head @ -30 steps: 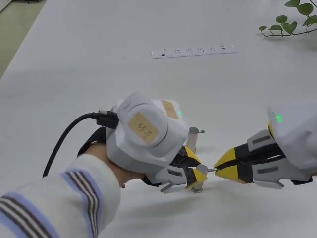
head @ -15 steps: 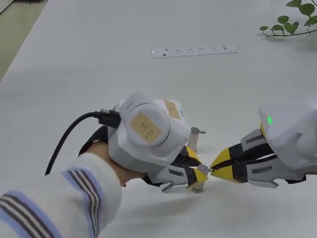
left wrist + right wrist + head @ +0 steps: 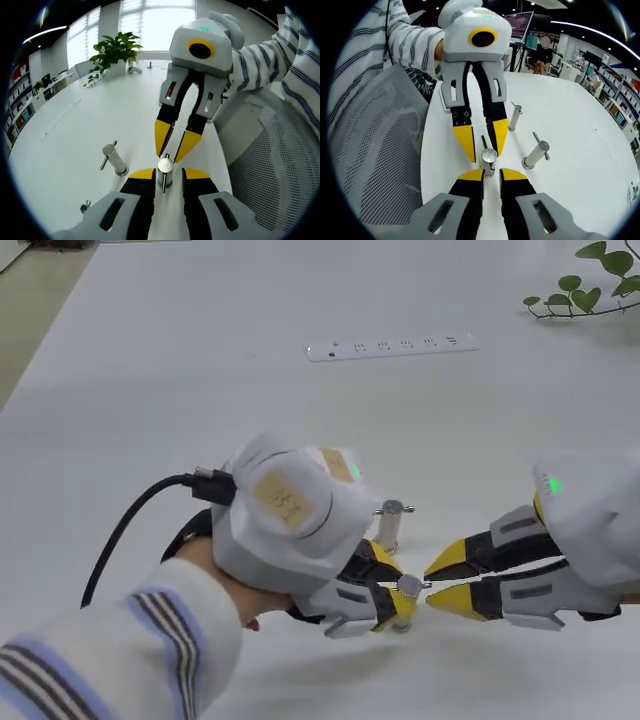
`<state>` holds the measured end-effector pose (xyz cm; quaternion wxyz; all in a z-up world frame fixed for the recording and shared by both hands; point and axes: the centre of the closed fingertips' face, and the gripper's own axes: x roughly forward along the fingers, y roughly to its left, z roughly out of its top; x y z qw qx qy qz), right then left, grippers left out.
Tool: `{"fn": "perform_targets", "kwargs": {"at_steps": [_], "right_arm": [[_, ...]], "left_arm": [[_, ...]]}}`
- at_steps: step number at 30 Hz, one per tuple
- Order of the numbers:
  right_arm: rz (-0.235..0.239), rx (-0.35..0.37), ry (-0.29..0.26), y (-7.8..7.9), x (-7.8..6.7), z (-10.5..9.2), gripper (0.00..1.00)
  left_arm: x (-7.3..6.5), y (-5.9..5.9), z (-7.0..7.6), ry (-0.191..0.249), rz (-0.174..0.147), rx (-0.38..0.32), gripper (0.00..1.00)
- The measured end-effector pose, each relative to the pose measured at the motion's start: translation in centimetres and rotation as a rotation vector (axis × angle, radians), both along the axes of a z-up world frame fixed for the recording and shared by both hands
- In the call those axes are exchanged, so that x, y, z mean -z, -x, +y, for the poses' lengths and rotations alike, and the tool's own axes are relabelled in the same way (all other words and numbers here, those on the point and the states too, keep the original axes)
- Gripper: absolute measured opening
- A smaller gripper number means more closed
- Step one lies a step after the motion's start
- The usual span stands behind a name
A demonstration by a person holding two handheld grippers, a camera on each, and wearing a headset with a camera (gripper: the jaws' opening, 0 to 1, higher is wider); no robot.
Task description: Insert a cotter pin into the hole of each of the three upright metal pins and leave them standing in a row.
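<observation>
Head view: left gripper [image 3: 399, 587] clamps the third metal pin [image 3: 408, 586]; right gripper [image 3: 431, 584], narrowly parted, should next seat the cotter pin [image 3: 423, 583].

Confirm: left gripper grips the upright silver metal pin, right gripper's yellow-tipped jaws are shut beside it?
No: the right gripper is open, yellow tips parted beside the upright silver metal pin, per the left gripper view. The left gripper does grip it.

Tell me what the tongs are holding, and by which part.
Left tongs grip the metal pin by its shaft; right tongs are open, holding nothing.
</observation>
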<state>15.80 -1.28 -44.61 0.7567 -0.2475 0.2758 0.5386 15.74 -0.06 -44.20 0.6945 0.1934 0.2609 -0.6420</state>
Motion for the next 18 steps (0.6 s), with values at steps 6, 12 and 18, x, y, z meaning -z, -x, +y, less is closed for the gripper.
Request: {"fn": "perform_targets", "kwargs": {"at_steps": [6, 12, 18], "right_arm": [[0.042, 0.075, -0.06, 0.5, 0.8, 0.3, 0.11], [0.075, 0.142, -0.125, 0.3, 1.3, 1.0, 0.16], [0.085, 0.167, -0.164, 0.0, 1.6, 1.6, 0.14]], "left_arm": [[0.3, 0.6, 1.1, 0.062, 0.055, -0.089, 0.34], [1.2, 1.5, 2.6, 0.05, 0.034, -0.123, 0.45], [1.0, 2.5, 3.2, 0.054, 0.077, -0.143, 0.57]]}}
